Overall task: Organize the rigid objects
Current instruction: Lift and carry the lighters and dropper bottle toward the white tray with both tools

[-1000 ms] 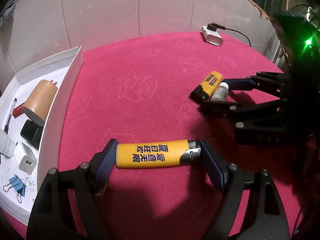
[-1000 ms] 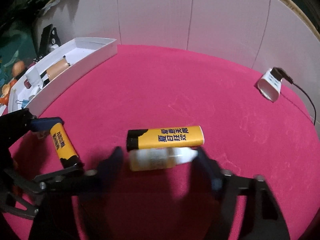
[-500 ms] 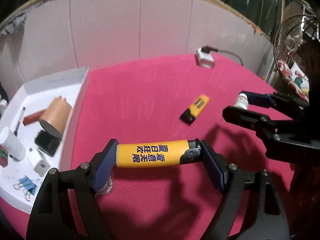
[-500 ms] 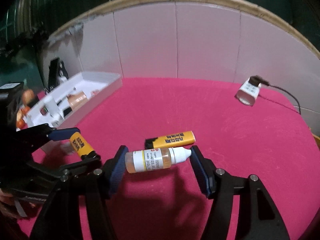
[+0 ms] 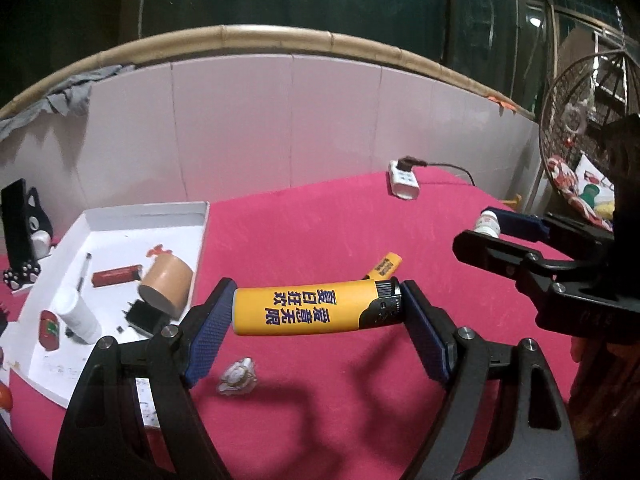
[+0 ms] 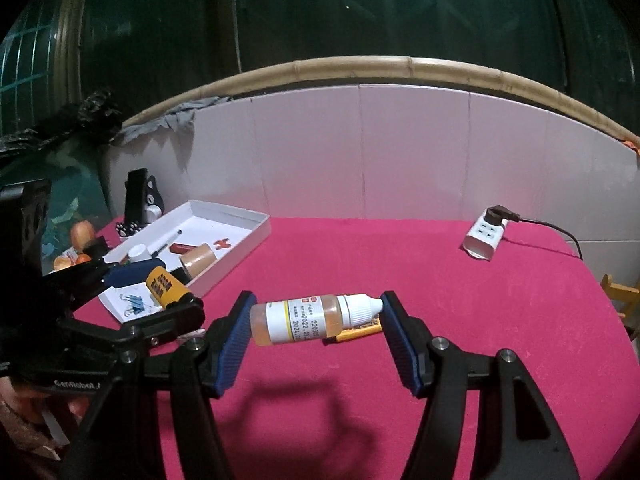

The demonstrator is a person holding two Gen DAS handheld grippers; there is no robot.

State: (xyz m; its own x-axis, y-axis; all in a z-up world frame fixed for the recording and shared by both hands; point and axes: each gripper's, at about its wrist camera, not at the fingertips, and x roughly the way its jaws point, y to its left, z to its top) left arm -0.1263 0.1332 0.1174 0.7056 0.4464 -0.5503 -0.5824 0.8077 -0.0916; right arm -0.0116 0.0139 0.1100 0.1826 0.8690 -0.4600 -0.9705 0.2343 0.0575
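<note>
**Both tongs carry a load above the red cloth**

The left gripper (image 5: 316, 312) pinches a yellow lighter (image 5: 308, 311) lengthwise, end to end between its blue pads. The right gripper (image 6: 316, 318) pinches a small dropper bottle (image 6: 312, 319) the same way, cap toward its right pad. Just beyond the bottle, a second yellow lighter (image 6: 356, 333) lies on the red tablecloth (image 6: 480, 300). Farther to the left of both tongs stands the white tray (image 5: 202, 232) with small items. Farthest, right of the tongs, lies a white power strip (image 6: 484, 238).
</note>
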